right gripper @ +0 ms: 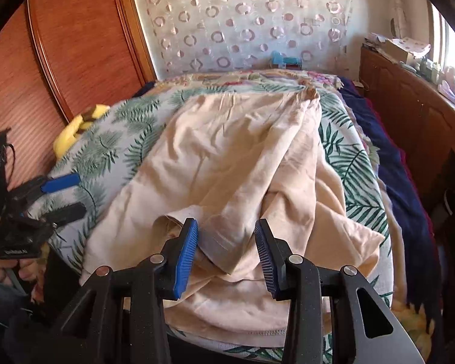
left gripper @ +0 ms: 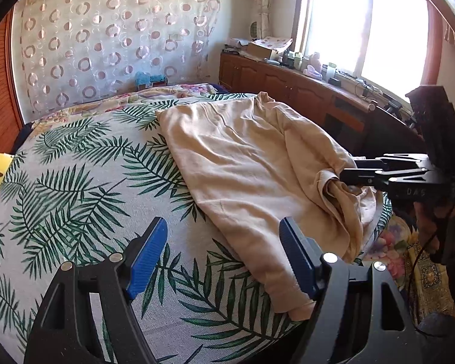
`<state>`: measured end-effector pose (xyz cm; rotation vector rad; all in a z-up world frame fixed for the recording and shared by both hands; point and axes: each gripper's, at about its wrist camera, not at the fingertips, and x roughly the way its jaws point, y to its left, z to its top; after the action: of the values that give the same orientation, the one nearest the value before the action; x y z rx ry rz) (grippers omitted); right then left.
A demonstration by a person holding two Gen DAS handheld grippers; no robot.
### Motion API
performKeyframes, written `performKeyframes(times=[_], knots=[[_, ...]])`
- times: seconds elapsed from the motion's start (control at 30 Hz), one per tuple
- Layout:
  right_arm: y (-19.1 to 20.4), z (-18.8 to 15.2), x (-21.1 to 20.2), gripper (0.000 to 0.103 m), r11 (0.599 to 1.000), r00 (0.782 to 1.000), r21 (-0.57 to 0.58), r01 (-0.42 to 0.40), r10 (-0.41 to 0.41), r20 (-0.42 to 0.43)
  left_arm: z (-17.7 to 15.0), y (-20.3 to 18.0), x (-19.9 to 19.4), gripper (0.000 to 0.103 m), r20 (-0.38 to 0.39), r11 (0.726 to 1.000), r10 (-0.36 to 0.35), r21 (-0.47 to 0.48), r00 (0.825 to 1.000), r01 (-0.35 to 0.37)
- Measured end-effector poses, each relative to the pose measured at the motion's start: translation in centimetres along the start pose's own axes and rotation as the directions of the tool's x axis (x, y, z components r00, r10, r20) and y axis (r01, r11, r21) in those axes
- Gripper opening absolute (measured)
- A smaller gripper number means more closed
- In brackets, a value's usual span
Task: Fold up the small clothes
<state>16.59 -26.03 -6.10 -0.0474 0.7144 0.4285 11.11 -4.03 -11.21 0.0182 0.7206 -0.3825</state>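
1. The right gripper [right gripper: 226, 251] has its jaws parted, with a raised fold of the beige garment [right gripper: 227, 163] lying between the blue pads [right gripper: 185, 257]. The pads do not seem to press the cloth, so I read it as not yet grasped; the jaws bracket the fold, probably to pinch it for the next turn-over.
2. The left gripper [left gripper: 223, 257] hangs with its jaws spread wide and nothing in them. Its right pad sits just beside the garment's near edge, the left one over bare bedspread, which suits a hand waiting to catch that edge.
3. The garment lies on the bed [left gripper: 75, 182], spread across the palm-leaf bedspread, flatter on its far side and bunched near the right gripper, where a sleeve or hem is rolled over itself. The folding looks barely begun.
4. A yellow soft toy [right gripper: 75, 127] rests at the bed's left edge, well apart from the cloth.
5. Beyond are the patterned curtain [left gripper: 106, 39], the wooden cabinet [left gripper: 273, 75] crowded with small items, and the bright window [left gripper: 364, 30].
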Motion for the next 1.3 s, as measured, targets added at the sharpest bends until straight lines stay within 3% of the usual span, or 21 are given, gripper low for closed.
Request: performKeyframes(times=[0.03,0.07,0.1,0.13,0.23,0.43,0.6,0.7,0.87,0.97,1.03,1.1,1.13,1.3], knots=[[0.1,0.1,0.0,0.040,1.000,1.000,-0.007,0.003,-0.003,0.004,-0.1,0.0,0.1,0.077,-0.001,1.000,0.000,0.001,1.000,0.000],[0.1,0.1,-0.1,0.033,1.000,1.000,-0.012,0.002,-0.002,0.013,-0.1,-0.1,0.1,0.077,-0.002,1.000,0.000,0.002,1.000,0.000],[-0.1,0.1,-0.5,0.005,1.000,1.000,-0.017,-0.004,0.005,0.026,-0.2,-0.1,0.1,0.077,-0.002,1.000,-0.001,0.003,1.000,0.001],[-0.2,0.1,-0.8,0.002,1.000,0.999,-0.017,-0.005,0.006,0.033,-0.2,-0.1,0.1,0.077,-0.002,1.000,-0.001,0.003,1.000,0.001],[-1.6,-0.1,-2.7,0.002,1.000,0.996,0.009,-0.022,0.022,0.082,-0.2,-0.1,0.1,0.077,0.000,1.000,-0.003,0.001,1.000,0.003],[-4.9,-1.0,-7.0,0.001,0.998,0.989,0.054,0.045,-0.052,0.139,-0.1,-0.5,0.1,0.077,0.001,1.000,-0.009,0.007,1.000,0.009],[-7.4,-3.0,-6.7,0.001,0.989,0.990,0.088,0.118,-0.124,0.065,-0.1,-0.8,0.4,0.077,-0.010,1.000,-0.017,0.016,1.000,0.017],[-8.0,-4.2,-5.4,0.002,0.991,0.999,0.122,0.052,-0.051,-0.012,-0.2,-1.0,0.6,0.077,-0.023,0.999,-0.022,0.023,0.999,0.023],[-7.1,-5.0,-5.4,0.002,0.990,0.999,0.132,0.046,-0.045,-0.010,-0.8,-1.7,1.1,0.077,-0.058,0.998,-0.042,0.037,0.997,0.044],[-7.3,-4.7,-5.9,0.004,0.989,0.997,0.128,0.079,-0.081,0.010,-1.4,-1.9,1.4,0.077,-0.077,0.998,-0.043,0.038,0.996,0.046],[-7.5,-4.3,-5.9,0.013,0.985,0.992,0.126,0.116,-0.120,0.026,-1.8,-2.1,1.6,0.076,-0.088,0.997,-0.065,0.030,0.994,0.068],[-7.3,-4.1,-6.1,0.039,0.984,0.991,0.136,0.114,-0.122,0.051,-2.2,-2.3,1.9,0.067,-0.107,0.995,-0.092,0.023,0.990,0.095],[-6.8,-3.9,-6.0,0.044,0.985,0.991,0.138,0.104,-0.114,0.064,-2.4,-2.5,2.0,0.061,-0.118,0.994,-0.101,0.022,0.988,0.104],[-6.0,-4.5,-3.9,0.045,0.988,0.992,0.110,0.105,-0.112,0.054,-3.1,-3.3,2.1,0.038,-0.144,0.988,-0.150,0.023,0.978,0.155]])
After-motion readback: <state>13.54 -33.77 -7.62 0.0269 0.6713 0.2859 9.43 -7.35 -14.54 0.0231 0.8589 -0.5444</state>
